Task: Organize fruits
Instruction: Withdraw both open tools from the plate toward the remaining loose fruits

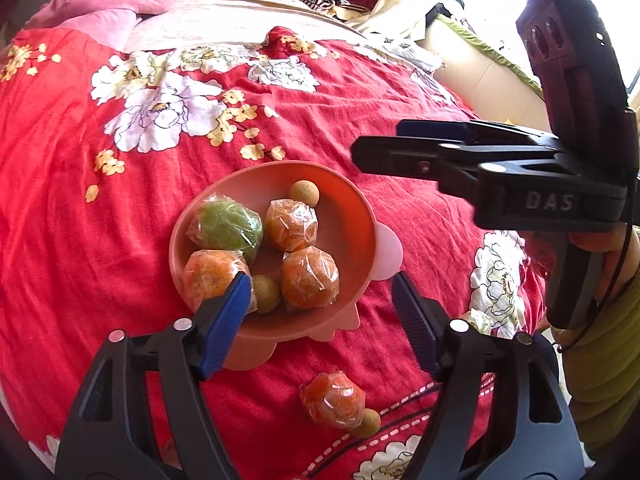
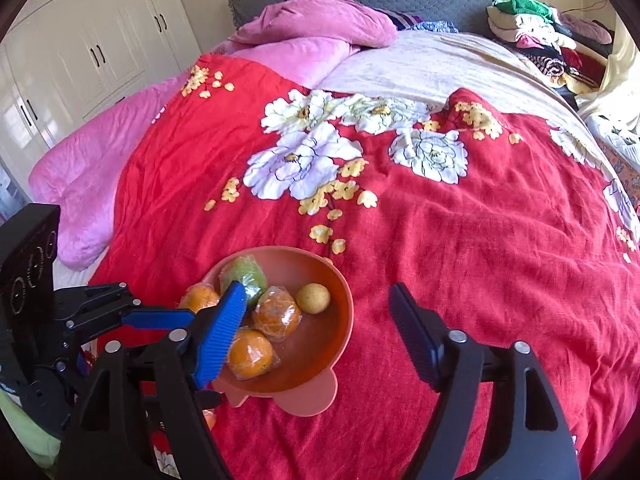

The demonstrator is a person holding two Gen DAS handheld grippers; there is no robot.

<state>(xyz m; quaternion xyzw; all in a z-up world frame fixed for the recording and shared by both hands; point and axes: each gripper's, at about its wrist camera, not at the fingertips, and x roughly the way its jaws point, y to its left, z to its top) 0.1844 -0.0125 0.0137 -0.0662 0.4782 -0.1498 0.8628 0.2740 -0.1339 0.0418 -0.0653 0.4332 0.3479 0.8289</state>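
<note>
Left tool: jaws spread wide with nothing gripped; its left blue pad overlaps the near rim of the bowl in view, the right pad hangs over the bedspread beside it.
Right tool: jaws also wide apart and empty, angled down over the bowl's right side; from the left wrist camera it reaches in from the right, above the bowl.
Loose fruit: one wrapped orange lies on the bedspread nearest the left tool, with a small tan round fruit touching it.
Bowl: salmon-pink, on the red floral bedspread, just beyond the loose fruit.
Bowl contents: three oranges in clear wrap, one wrapped green fruit, and two small tan fruits, one at the far rim and one at the near side.
Person: a hand and green sleeve hold the right tool.
Far end: pink quilt, beige blanket, piled clothes, white wardrobe.
</note>
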